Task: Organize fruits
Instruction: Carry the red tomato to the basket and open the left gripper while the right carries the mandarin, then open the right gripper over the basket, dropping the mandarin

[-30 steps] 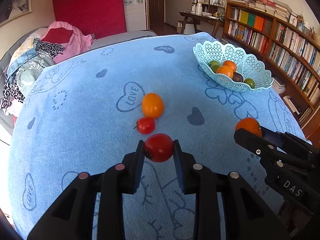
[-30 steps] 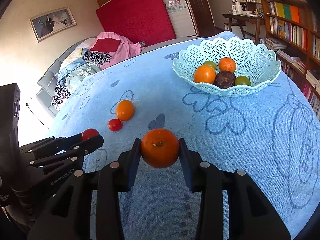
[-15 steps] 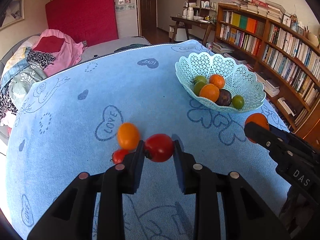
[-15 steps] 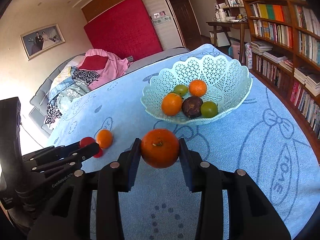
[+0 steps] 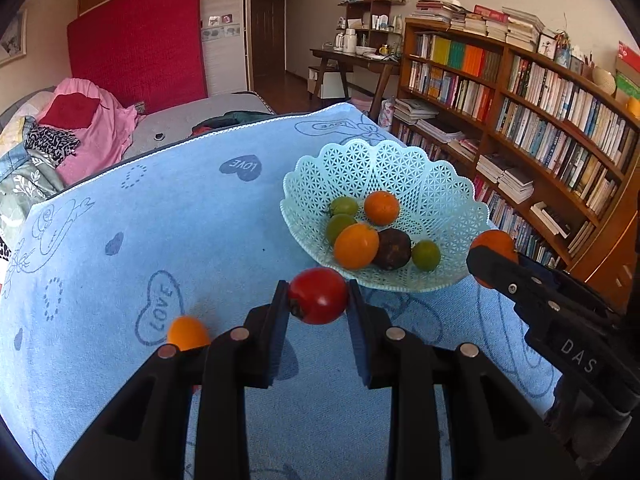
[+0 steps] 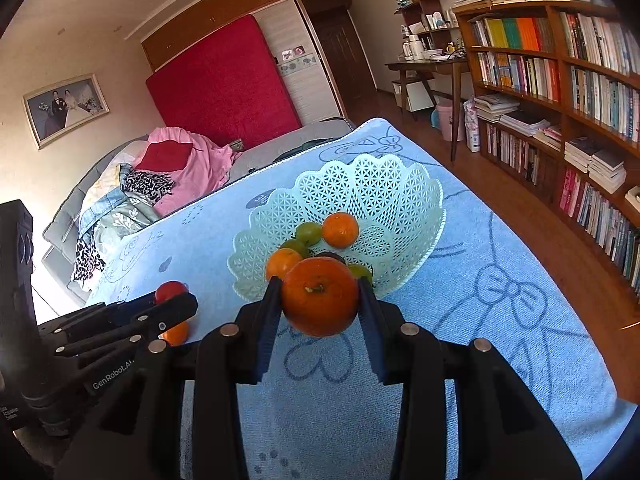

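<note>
Both tongs loaded, approx halfway thru the job by my read. Left gripper (image 5: 318, 300) is clamped on a red tomato (image 5: 318, 295), pads pressing both sides; right gripper (image 6: 320, 300) is clamped on an orange (image 6: 320, 295) w/ stem facing the cam.

Mint lattice basket (image 5: 400, 168) sits just ahead of both sets of tongs, slightly right of the left pair and straight in front of the right pair. Already in it: two oranges, three green fruits, one dark brown fruit. That part's done.

Left to do: neither held fruit is over the basket's hollow yet; both look short of the near rim, so carry-in and release remain. Also one small orange fruit (image 5: 187, 332) lies on the blue cloth (image 5: 200, 220), left of and just behind the left tongs' tips, partly hidden by the finger. A bit of red shows under the left tongs; prob another small tomato, can't tell for sure. So two drops plus at least one more pickup.
</note>
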`<state>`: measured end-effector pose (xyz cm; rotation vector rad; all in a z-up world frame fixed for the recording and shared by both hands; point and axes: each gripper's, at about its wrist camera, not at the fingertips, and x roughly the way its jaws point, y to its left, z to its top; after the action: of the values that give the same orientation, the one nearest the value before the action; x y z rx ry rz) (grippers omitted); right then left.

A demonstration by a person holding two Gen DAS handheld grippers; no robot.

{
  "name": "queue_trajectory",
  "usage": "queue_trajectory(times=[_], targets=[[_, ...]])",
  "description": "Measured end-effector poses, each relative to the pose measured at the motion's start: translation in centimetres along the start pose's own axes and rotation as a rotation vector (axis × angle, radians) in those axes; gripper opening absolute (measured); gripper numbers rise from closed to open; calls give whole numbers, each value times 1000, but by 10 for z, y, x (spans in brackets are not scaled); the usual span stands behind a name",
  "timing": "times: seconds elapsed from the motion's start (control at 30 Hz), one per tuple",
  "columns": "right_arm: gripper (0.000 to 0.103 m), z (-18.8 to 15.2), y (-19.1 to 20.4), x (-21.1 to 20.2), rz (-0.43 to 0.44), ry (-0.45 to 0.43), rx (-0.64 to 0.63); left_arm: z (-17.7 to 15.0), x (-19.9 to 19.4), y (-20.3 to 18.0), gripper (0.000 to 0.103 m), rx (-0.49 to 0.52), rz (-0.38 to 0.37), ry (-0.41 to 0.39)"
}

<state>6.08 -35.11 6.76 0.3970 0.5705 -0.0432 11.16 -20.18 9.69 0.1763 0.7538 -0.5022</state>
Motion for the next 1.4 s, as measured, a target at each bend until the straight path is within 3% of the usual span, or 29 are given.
queue_trajectory(times=[0.93,0.97,1.0,1.07,1.4], targets=[[39,26,-25,8,-67,-50,33,19,47,-37,30,30,-123,17],[39,26,-26,9,-68,-51,34,20,48,-37,39,26,-126,18],[39,28,-26,10,-70,-52,35,20,47,-35,56,20,-125,15],[39,29,-27,10,-72,-55,37,20,44,-31,65,5,-117,-3],[39,29,-28,16,-74,-46,39,18,38,-18,73,-27,-86,2]])
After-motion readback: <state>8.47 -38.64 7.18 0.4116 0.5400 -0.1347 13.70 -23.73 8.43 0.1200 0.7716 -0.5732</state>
